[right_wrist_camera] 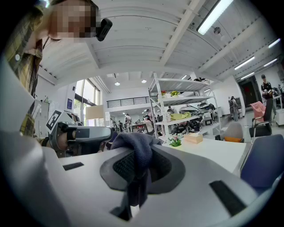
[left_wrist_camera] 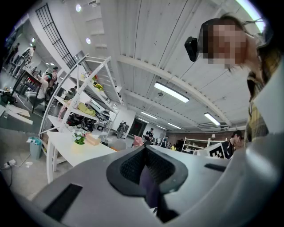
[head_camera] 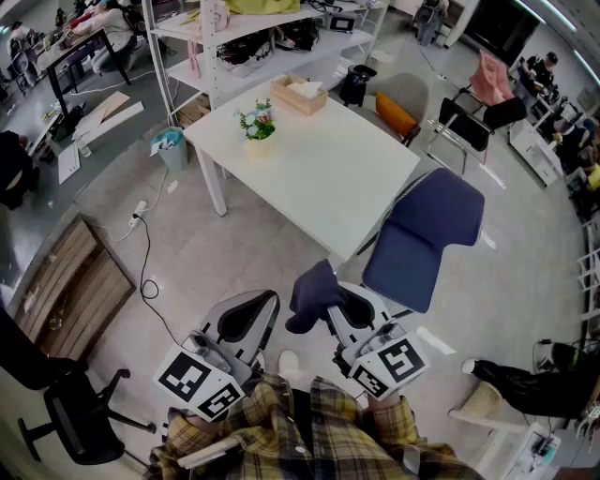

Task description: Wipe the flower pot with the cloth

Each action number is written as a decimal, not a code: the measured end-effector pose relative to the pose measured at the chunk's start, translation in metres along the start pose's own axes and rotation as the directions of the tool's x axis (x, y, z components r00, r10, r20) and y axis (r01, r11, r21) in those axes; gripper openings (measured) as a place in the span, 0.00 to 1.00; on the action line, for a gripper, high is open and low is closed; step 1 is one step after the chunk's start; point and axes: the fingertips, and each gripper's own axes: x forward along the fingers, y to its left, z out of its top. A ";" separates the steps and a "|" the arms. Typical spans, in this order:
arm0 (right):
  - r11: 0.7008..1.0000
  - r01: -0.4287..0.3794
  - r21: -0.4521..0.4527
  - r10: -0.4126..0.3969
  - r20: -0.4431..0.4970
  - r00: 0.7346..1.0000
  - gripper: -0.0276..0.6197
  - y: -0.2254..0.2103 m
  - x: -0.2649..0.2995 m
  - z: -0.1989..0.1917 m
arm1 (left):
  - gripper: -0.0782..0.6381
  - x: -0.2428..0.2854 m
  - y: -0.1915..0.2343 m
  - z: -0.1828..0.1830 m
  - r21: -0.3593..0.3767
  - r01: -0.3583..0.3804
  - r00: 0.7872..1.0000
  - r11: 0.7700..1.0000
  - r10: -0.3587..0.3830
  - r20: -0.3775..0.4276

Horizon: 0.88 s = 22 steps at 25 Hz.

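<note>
**Head view, read from the wearer outward.** Nearest are the two tongs, each with its marker cube.

The left tongs (head_camera: 261,302) are closed. Nothing hangs from them in the head view. A thin dark sliver shows at the seam in their own view, and what it is cannot be told.

The right tongs (head_camera: 339,298) are clamped on the cloth (head_camera: 314,291). It is a dark blue rag, pinched at a bunched fold, with the rest heaped over the tips and drooping below. It reads as soft, limp and light (no stiffness of its own). A wad gathered close to the pads should press more firmly than a trailing corner.

At 2 o'clock from the right tongs stands a blue chair (head_camera: 422,244), pushed against the near edge of the white tabletop (head_camera: 328,178).

The flower pot (head_camera: 260,143) stands upright, well apart from both tongs, at about 11 o'clock from them. It is near the tabletop's far left corner and has not yet been reached.

- It is small and pale, and carries a leafy sprig with small blossoms.
- It is probably light enough to slide or tip under a sideways wipe.
- Its material cannot be made out, so it is best treated as breakable.
- The sensible hold is on the rim or upper wall, away from the foliage, taken by the free left tongs while the cloth works round the outer wall.

Beyond it, at 1 o'clock, lies a wooden box (head_camera: 298,94), then a shelf rack (head_camera: 262,28).
</note>
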 end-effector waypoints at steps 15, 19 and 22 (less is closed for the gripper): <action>1.000 -0.011 0.014 0.010 0.054 0.999 0.08 -0.041 -0.013 0.007 | 0.12 0.033 -0.003 -0.008 0.027 -0.042 0.999 0.999 0.041 0.028; 0.999 -0.018 0.031 0.016 0.060 0.998 0.08 -0.049 -0.019 0.005 | 0.12 0.035 -0.009 -0.015 0.040 -0.061 0.998 0.997 0.061 0.018; 0.999 -0.021 0.034 0.019 0.054 0.998 0.08 -0.054 -0.020 0.001 | 0.12 0.038 -0.010 -0.019 0.039 -0.073 0.997 0.997 0.072 0.014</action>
